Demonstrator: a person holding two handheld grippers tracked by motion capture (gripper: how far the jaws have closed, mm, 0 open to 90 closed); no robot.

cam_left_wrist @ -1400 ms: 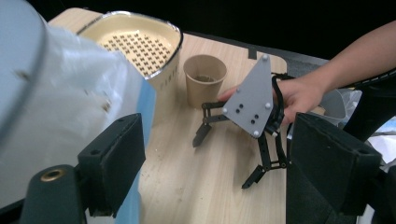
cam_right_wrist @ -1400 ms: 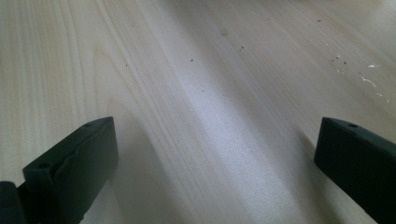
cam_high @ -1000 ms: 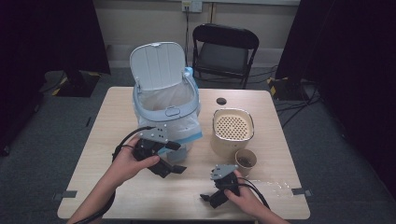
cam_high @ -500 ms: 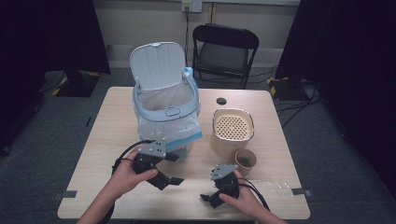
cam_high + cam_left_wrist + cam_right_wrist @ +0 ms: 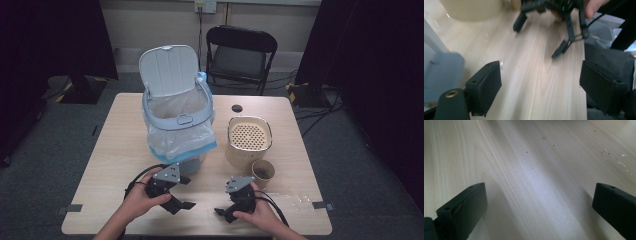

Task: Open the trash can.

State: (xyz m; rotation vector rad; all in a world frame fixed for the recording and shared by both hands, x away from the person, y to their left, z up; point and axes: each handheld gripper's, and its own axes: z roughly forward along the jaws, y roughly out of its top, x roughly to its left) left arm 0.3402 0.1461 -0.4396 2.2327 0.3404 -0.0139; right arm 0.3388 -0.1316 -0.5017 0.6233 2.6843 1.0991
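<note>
We stood at a pale wooden table [image 5: 120,150]: lined bin [image 5: 177,125] at centre, cream container [image 5: 248,140] and paper cup [image 5: 263,172] toward its right edge.

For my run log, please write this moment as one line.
left gripper: open, empty, low over table | right gripper: open, empty, on table | bin: lid up | paper cup: upright beside beige container
</note>
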